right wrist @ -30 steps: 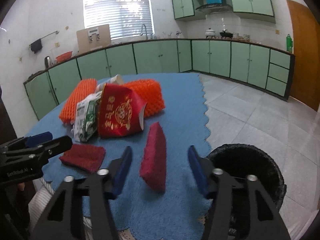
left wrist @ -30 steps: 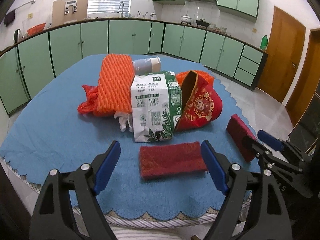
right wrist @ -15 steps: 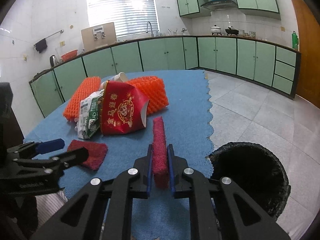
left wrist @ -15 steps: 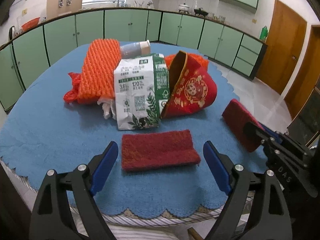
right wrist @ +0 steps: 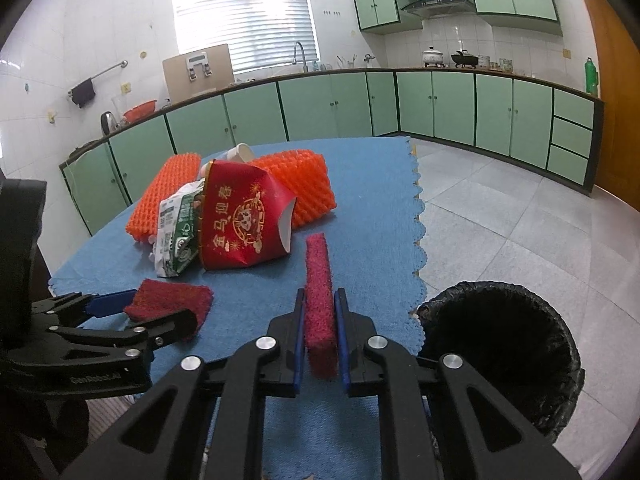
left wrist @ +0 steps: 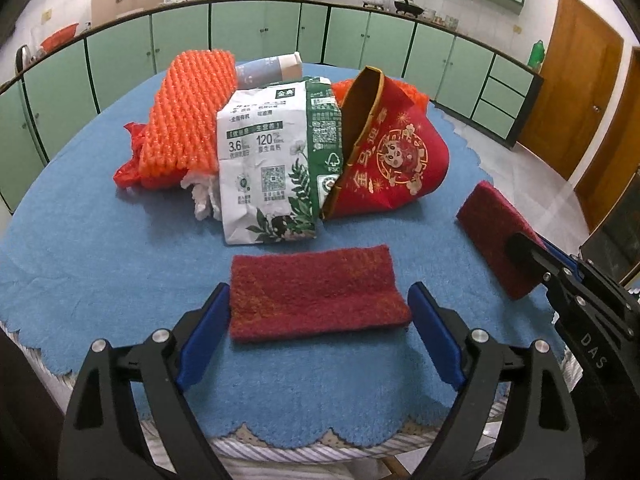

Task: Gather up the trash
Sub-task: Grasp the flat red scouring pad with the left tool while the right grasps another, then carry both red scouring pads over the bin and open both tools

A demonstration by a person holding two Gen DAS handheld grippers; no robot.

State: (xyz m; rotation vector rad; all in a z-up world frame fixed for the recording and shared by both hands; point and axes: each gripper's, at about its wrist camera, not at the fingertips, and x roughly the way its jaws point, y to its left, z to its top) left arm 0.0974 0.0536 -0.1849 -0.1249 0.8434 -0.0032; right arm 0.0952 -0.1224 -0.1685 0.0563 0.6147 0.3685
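Left wrist view, fingers: the left gripper (left wrist: 318, 328) was seen with its blue fingers (left wrist: 200, 334) set wide apart, one at each short end of the flat red pad (left wrist: 316, 292); whether they touched it could not be told, and nothing was clamped.
Left wrist view, task's thing: the flat red pad was laid on the blue cloth (left wrist: 80, 264) of the counter, low in the centre of the frame, just in front of the heap.
Left wrist view, heap: a milk carton (left wrist: 272, 168), an orange foam net (left wrist: 188, 112) and a red paper box (left wrist: 392, 160) were piled at the centre, above the pad.
Left wrist view, other hand: at the right edge the second red pad (left wrist: 492, 232) was seen pinched by the right gripper (left wrist: 524, 248).

Right wrist view, fingers: the right gripper (right wrist: 319, 336) was found clamped on the second red pad (right wrist: 318, 292), held on edge at the lower centre.
Right wrist view, bin: a black-lined trash bin (right wrist: 500, 344) was stood on the floor at the lower right, beside the counter's scalloped edge.
Right wrist view, lower left: the left gripper (right wrist: 156, 308) was seen at the flat red pad (right wrist: 172, 300).

Step in hand: one pad was judged grasped and ready to be carried; the other was judged about to be grasped.
Next move: the held pad would need to be swung over the bin's mouth and released; the left fingers would need to be closed on the flat pad, probably with its thin edge pressed or lifted first.
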